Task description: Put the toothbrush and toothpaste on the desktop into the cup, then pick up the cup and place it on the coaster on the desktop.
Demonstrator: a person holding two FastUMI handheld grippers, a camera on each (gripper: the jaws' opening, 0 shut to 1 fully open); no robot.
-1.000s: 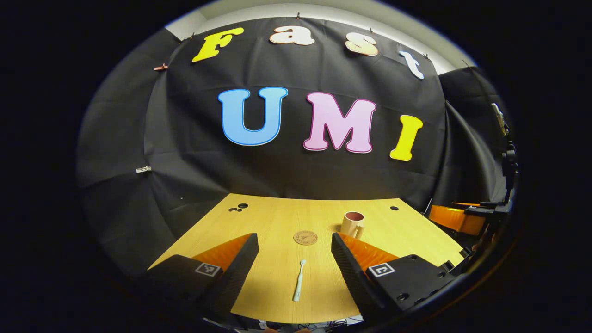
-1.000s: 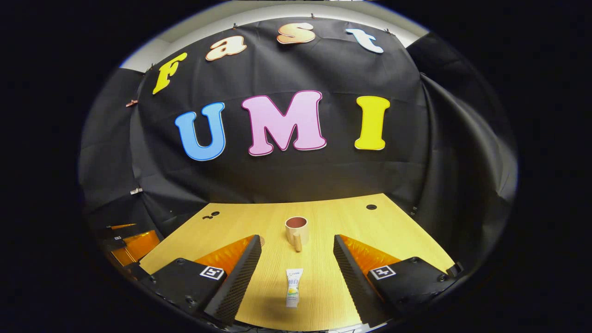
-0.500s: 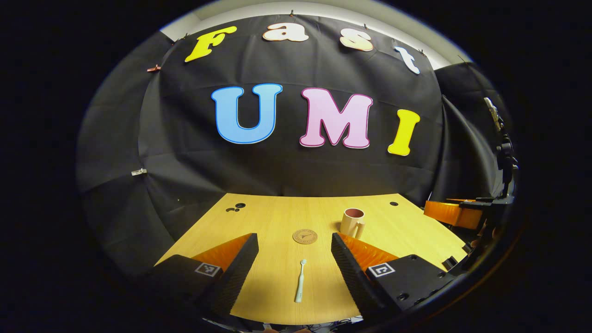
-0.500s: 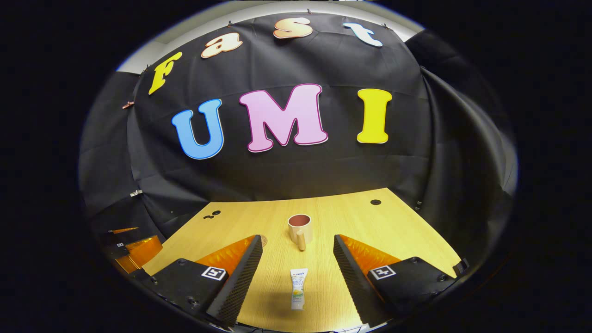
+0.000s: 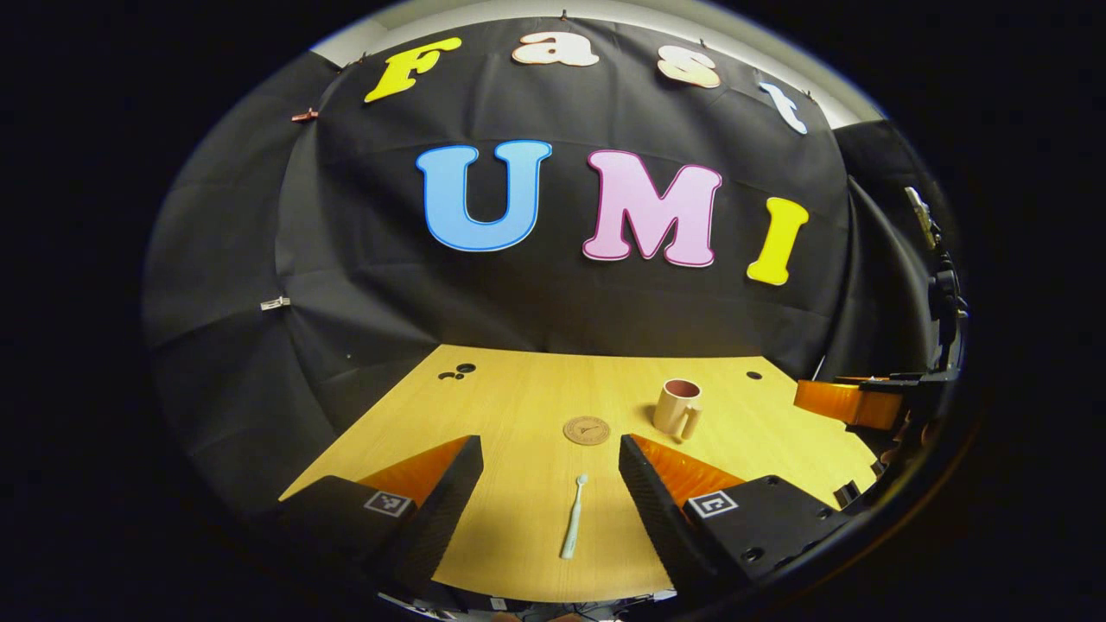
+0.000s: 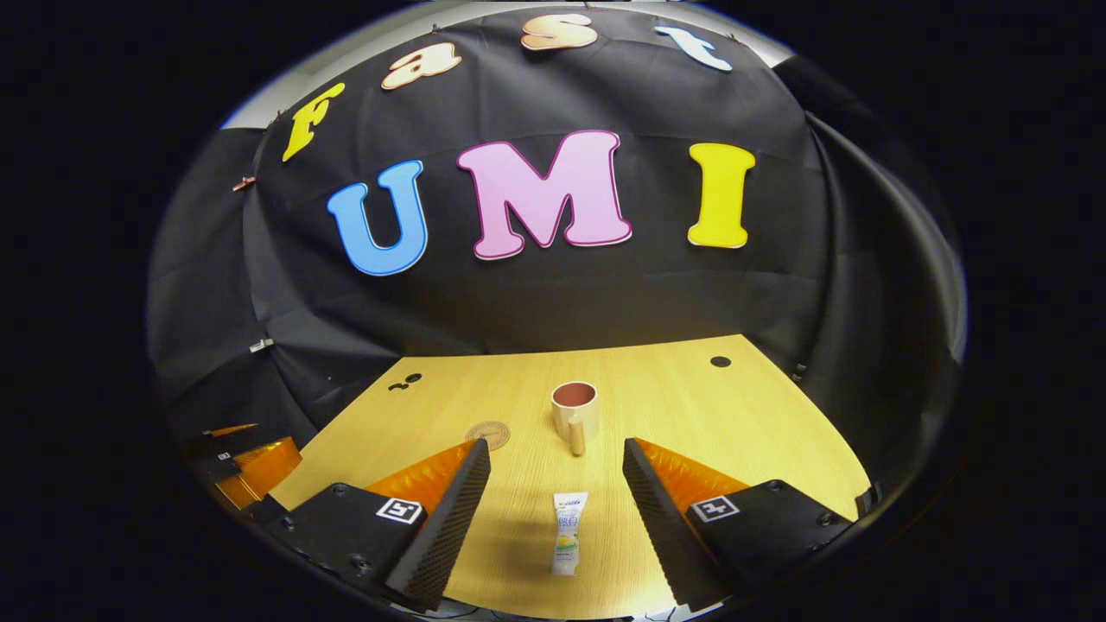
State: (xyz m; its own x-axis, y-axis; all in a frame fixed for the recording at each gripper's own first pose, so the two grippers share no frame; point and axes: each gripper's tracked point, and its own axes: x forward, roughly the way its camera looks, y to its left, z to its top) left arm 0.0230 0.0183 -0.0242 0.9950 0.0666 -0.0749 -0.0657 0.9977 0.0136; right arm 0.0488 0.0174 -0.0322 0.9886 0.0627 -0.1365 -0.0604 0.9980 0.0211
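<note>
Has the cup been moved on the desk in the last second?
No. The cup stands upright in the same place between the coaster and the desk's round hole. The slight shift in the picture comes from the gripper's camera moving.

Your right tongs [image 6: 556,510] stand spread wide above the near edge of the table [image 6: 743,432], gripping nothing. The toothpaste [image 6: 567,544] lies flat between the fingers, touching neither. Farther off stands the cup [image 6: 575,413], upright, handle toward you. The coaster [image 6: 488,434] lies left of the cup. The left tongs [image 6: 246,462] show at far left.
</note>
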